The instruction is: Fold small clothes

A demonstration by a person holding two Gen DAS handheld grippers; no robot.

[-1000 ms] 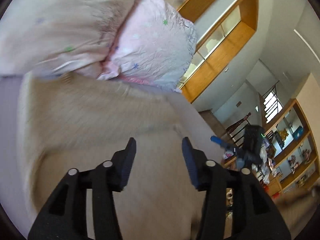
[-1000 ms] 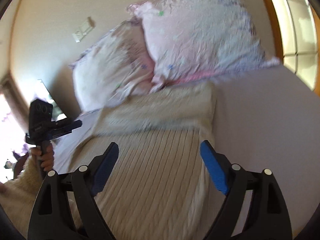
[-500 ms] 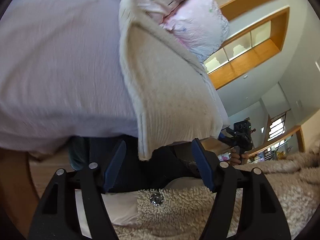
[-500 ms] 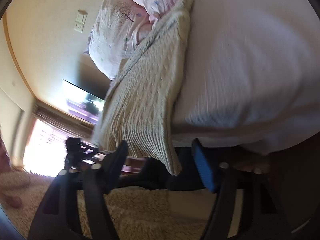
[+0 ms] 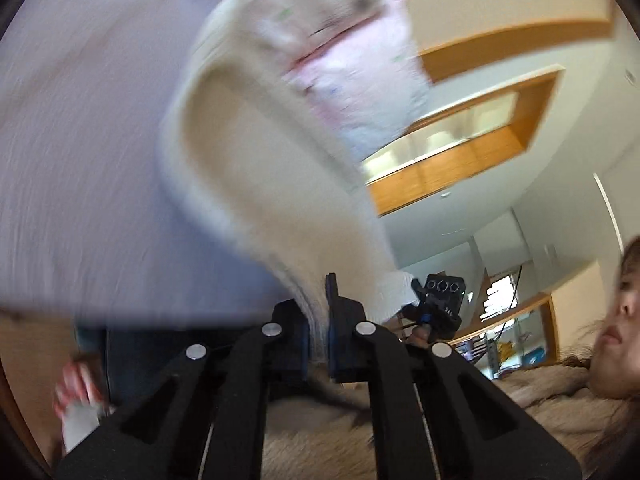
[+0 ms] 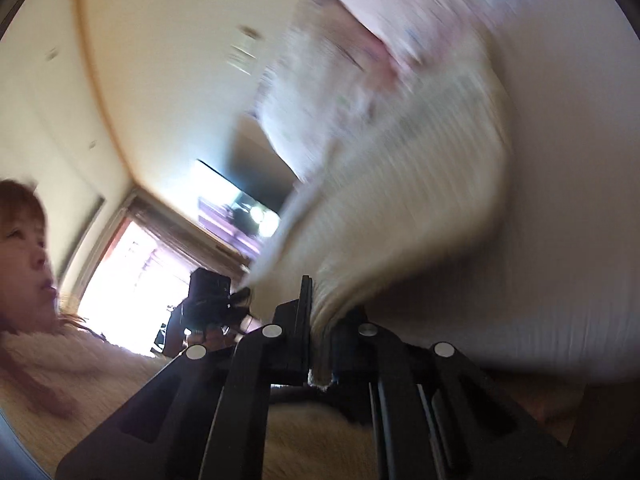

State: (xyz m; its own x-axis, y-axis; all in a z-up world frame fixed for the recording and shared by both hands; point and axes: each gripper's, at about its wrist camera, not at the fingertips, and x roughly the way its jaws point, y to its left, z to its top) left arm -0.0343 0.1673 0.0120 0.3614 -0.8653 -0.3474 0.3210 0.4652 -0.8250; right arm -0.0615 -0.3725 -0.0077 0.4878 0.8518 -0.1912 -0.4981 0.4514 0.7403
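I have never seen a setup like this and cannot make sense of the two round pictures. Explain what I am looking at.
No robot here: a person holds a two-finger gripper in each hand, each with a fisheye camera looking along its fingers. One picture is from the left gripper, the other from the right gripper. Each is shut on the near edge of a cream knitted garment that lies on a bed with a white sheet. Pink patterned pillows sit at its far end. Each view also catches the other gripper and the person's face. Both are blurred.
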